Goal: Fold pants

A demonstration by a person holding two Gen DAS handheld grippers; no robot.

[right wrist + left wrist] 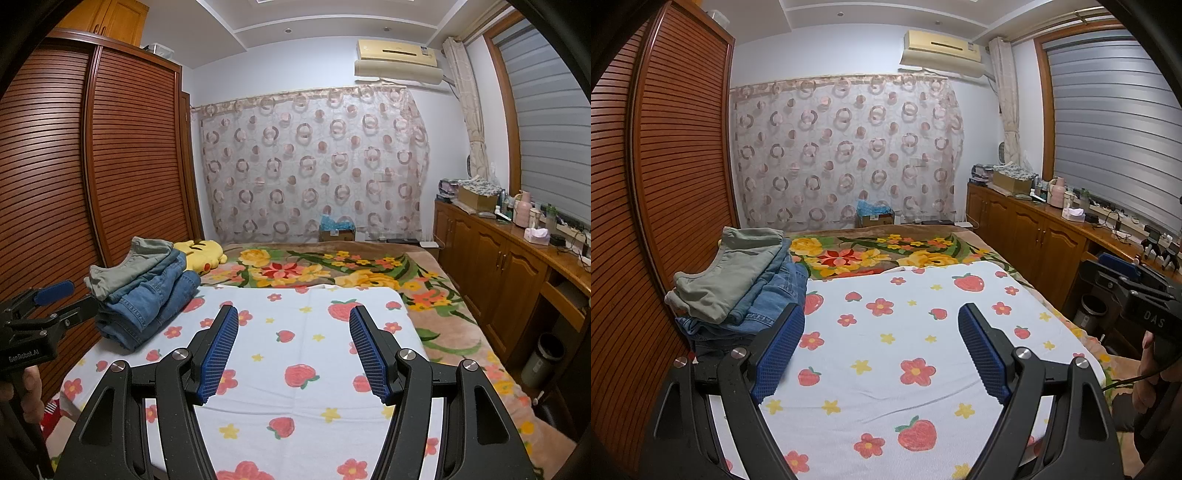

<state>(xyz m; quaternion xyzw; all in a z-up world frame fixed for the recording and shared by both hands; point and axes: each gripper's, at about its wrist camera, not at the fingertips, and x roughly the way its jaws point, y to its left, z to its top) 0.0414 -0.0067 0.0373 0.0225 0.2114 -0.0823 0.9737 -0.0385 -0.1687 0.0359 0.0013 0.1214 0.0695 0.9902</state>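
Stack of folded pants, grey-green pair over blue denim (144, 291), sits at the bed's left edge beside the slatted brown wardrobe (48, 192), likely parked clear of the work area. Left gripper (881, 347) spread, empty. White strawberry-print cloth (303, 354) open mid-bed. Right gripper (293, 350) spread, empty.

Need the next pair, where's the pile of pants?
In both views the pile of pants sits at the bed's left edge beside the wardrobe, before the yellow plush.
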